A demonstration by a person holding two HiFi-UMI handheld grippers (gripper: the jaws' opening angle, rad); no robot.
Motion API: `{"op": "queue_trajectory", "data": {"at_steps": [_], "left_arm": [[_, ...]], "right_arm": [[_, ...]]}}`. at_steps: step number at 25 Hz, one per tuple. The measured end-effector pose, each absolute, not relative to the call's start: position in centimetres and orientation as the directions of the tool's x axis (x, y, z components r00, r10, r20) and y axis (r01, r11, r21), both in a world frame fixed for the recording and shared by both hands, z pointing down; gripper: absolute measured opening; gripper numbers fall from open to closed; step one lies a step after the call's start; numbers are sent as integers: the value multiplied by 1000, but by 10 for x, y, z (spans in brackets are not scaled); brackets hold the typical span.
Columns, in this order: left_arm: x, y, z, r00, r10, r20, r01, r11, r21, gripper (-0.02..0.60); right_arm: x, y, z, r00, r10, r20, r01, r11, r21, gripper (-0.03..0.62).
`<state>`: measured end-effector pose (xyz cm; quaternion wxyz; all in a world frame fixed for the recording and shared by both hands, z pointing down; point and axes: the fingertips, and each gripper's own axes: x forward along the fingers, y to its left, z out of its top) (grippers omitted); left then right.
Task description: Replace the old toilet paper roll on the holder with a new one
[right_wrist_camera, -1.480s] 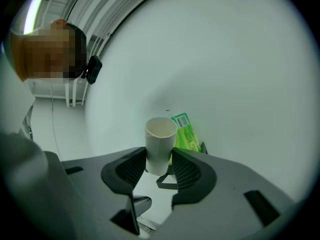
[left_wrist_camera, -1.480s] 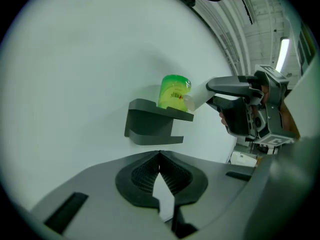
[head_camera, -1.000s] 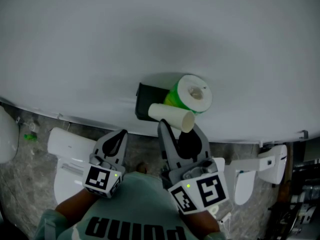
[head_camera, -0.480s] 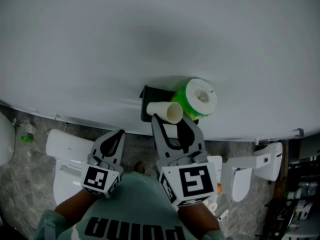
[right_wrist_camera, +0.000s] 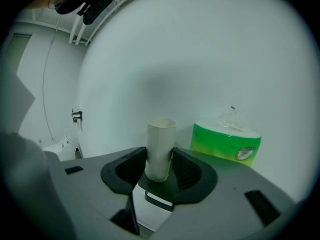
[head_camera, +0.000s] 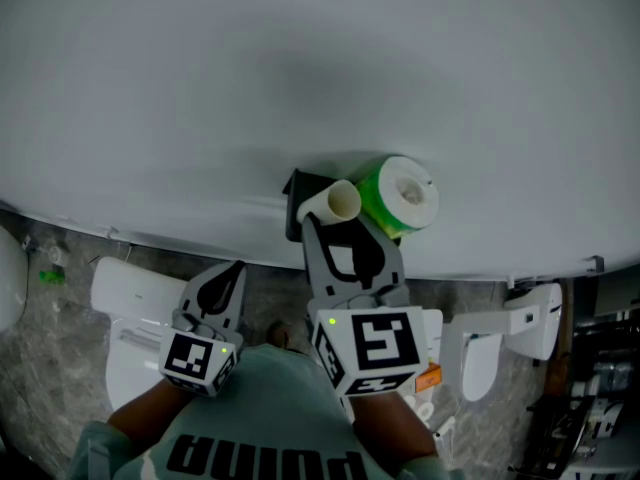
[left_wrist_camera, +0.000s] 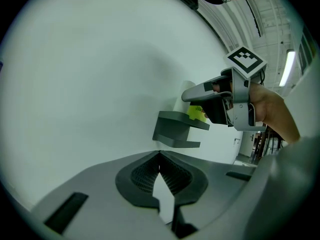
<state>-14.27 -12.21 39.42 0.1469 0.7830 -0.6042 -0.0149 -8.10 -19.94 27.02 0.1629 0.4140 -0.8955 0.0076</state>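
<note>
My right gripper (head_camera: 341, 230) is shut on the empty cardboard tube (head_camera: 332, 204), which stands upright between its pads (right_wrist_camera: 160, 145). It holds the tube just in front of the dark wall holder (head_camera: 297, 190). A new roll in green wrapping (head_camera: 402, 196) sits on top of the holder, to the right of the tube (right_wrist_camera: 226, 140). My left gripper (head_camera: 226, 284) hangs lower and to the left, shut with nothing in it (left_wrist_camera: 160, 156). From the left gripper view the holder (left_wrist_camera: 175, 130) juts from the wall, with the green roll (left_wrist_camera: 196, 113) half hidden behind the right gripper (left_wrist_camera: 212, 94).
A plain white wall (head_camera: 200, 88) fills most of the head view. Below it stand a white toilet (head_camera: 135, 303) at the left and another white fixture (head_camera: 500, 343) at the right. A small green object (head_camera: 50, 276) lies on the stone floor.
My right gripper rolled and shifted left, turning the tube from lying sideways to end-on beside the green roll. The left gripper hardly moved.
</note>
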Motion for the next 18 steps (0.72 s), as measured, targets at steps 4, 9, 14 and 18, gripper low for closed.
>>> {"op": "queue_trajectory", "data": {"at_steps": [4, 9, 14, 18], "left_arm": [[-148, -120, 395, 258, -953, 157, -944, -214, 252, 3], [-151, -120, 393, 252, -956, 151, -946, -210, 249, 3], [-148, -121, 392, 249, -956, 153, -947, -208, 244, 3], [-141, -123, 387, 262, -954, 143, -946, -225, 232, 3]], "right_arm": [[-83, -207, 270, -595, -752, 284, -758, 642, 114, 167], [-84, -207, 271, -593, -756, 276, -761, 638, 115, 167], [-83, -204, 270, -605, -751, 265, -756, 646, 105, 167], [-80, -202, 269, -613, -746, 258, -752, 652, 99, 167]]}}
